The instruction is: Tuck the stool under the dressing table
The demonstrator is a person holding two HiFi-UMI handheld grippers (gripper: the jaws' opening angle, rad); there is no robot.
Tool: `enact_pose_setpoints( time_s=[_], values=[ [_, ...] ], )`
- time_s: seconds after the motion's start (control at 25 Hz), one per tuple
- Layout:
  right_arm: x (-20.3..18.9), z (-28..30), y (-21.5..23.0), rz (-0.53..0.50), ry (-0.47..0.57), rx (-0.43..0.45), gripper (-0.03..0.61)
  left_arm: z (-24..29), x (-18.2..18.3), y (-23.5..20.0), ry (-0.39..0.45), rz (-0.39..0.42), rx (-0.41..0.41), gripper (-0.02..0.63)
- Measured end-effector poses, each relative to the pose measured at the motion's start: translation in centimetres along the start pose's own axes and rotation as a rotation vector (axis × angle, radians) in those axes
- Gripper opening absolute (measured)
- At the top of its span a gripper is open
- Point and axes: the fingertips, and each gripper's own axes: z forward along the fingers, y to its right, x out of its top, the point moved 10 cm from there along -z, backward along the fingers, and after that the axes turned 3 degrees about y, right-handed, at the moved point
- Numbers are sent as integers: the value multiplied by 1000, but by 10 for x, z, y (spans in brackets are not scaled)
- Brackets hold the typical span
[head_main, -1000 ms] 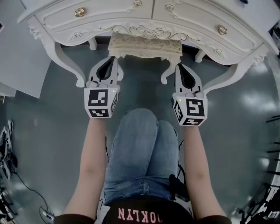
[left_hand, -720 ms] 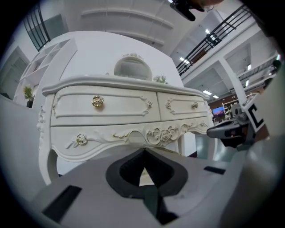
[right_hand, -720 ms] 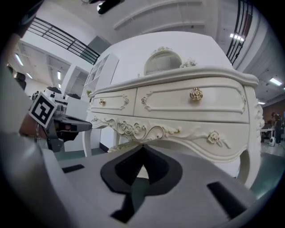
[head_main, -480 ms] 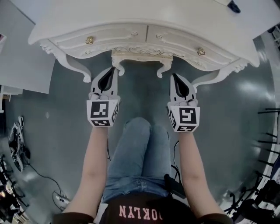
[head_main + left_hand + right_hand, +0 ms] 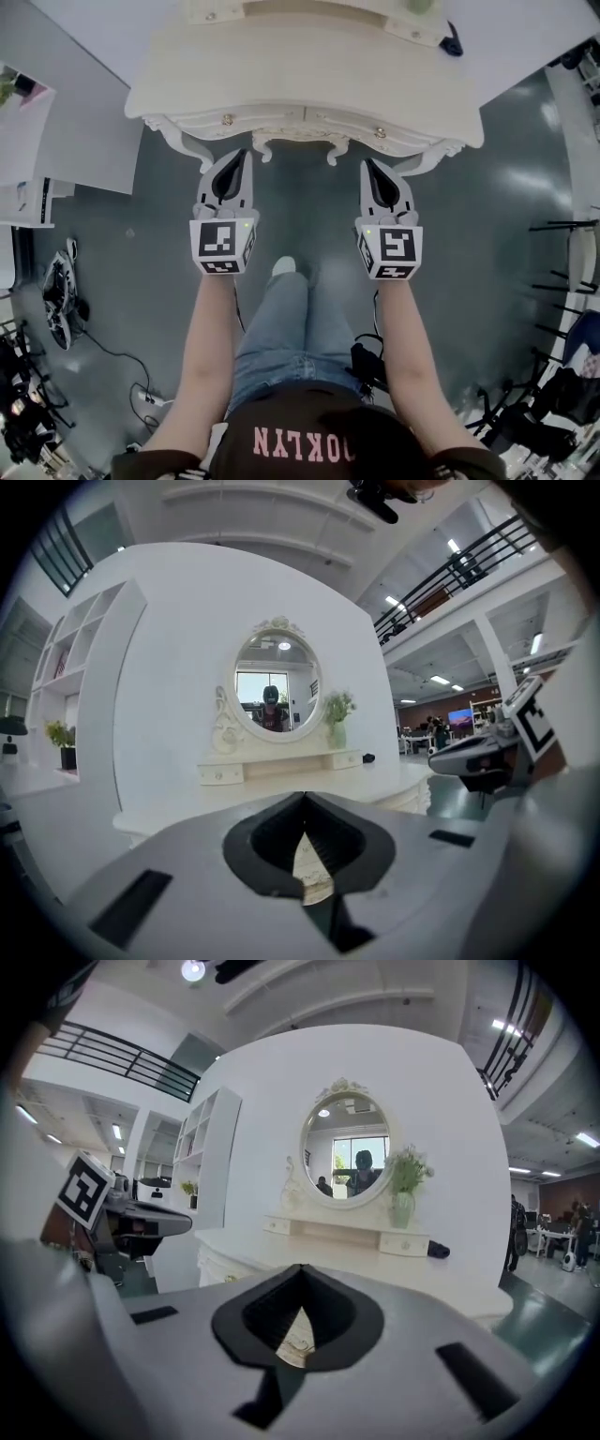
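The white carved dressing table [image 5: 309, 80] stands at the top of the head view. Under its front edge only the stool [image 5: 298, 142] apron and two curled front legs show; the seat is hidden beneath the tabletop. My left gripper [image 5: 241, 154] and right gripper [image 5: 367, 164] are both shut and hold nothing. They hang in the air in front of the table, one to each side of the stool, touching nothing. In the left gripper view the shut left gripper [image 5: 305, 799] points at the oval mirror [image 5: 277, 682]. The right gripper [image 5: 302, 1269] faces the same mirror [image 5: 347, 1152].
A white shelf unit [image 5: 33, 141] stands to the left. Cables and gear [image 5: 56, 295] lie on the grey floor at the left, and black stands [image 5: 562, 272] are at the right. A small dark object [image 5: 452, 42] and a vase [image 5: 403, 1206] sit on the tabletop.
Both grippers have risen together, still shut and empty, as the person stood up. The table now looks smaller and farther below, and the stool's seat has gone out of sight under it.
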Motion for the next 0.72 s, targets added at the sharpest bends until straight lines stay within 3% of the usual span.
enact_pose_setpoints(
  time_s=[0.16, 0.36, 0.72],
  values=[
    [61, -28, 5, -16, 24, -17, -2, -24, 62, -3, 34, -12, 21, 5],
    [111, -51, 4, -48, 87, -38, -2, -48, 111, -3, 99, 15, 27, 5],
    [153, -79, -3, -74, 177, -71, -2, -68, 159, 4, 195, 40, 13, 5]
  ],
)
